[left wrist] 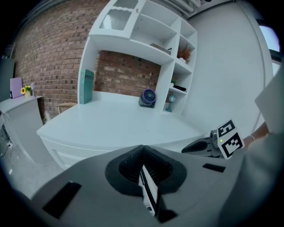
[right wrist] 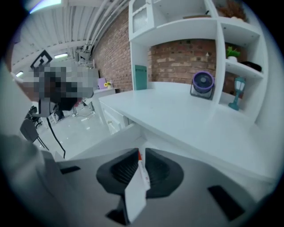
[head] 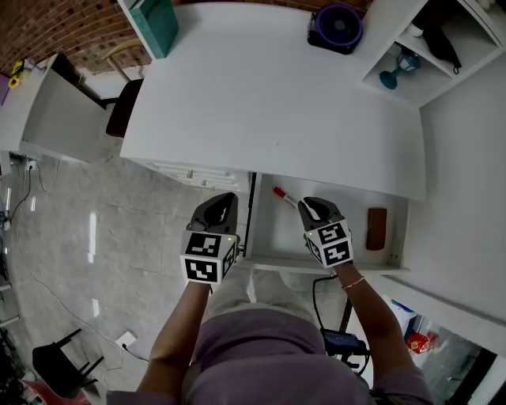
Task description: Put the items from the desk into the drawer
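My right gripper (head: 308,206) fingers pinch the red-capped pen (head: 282,194) over the open drawer (head: 332,266) at lower centre, my left gripper (head: 224,199) fingers closed alongside; next, I judge, lower and release.

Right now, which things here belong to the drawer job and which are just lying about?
Job:
- red-capped pen, held in the right claw over the open drawer
- brown block, lying in the drawer

Lying about, probably:
- purple fan and teal box on the desk
- blue lantern on the shelf
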{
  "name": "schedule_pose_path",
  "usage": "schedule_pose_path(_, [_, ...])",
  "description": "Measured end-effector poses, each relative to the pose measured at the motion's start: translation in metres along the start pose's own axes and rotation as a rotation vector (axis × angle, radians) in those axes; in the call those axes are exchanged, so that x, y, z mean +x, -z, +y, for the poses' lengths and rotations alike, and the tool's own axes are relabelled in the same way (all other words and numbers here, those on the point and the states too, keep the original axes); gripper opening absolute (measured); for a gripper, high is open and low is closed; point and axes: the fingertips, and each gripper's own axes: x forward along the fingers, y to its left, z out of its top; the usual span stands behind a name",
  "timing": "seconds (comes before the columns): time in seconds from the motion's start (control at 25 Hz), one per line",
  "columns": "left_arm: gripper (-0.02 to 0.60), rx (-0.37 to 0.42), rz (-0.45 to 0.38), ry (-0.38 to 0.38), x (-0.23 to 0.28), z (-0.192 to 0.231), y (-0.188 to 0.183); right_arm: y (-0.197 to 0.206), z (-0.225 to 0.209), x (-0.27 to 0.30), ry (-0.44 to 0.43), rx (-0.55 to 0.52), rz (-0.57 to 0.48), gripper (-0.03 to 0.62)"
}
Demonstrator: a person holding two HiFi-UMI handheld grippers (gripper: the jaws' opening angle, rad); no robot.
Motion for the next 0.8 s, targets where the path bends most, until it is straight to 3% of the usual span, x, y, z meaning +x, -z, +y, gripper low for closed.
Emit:
schedule_pose_path(0.2, [-0.002,0.026,-0.007,0.031,0.000,-0.007,-0.005,-0.021,0.000,-0.024,0.018,0.092,-0.087,0.049])
schedule_pose_path(0.8, [-0.002,0.093,-0.035,0.108,-0.005,-0.022,-0.020,-0.061,0.001,-0.090,0.129,0.225,-0.290,0.032])
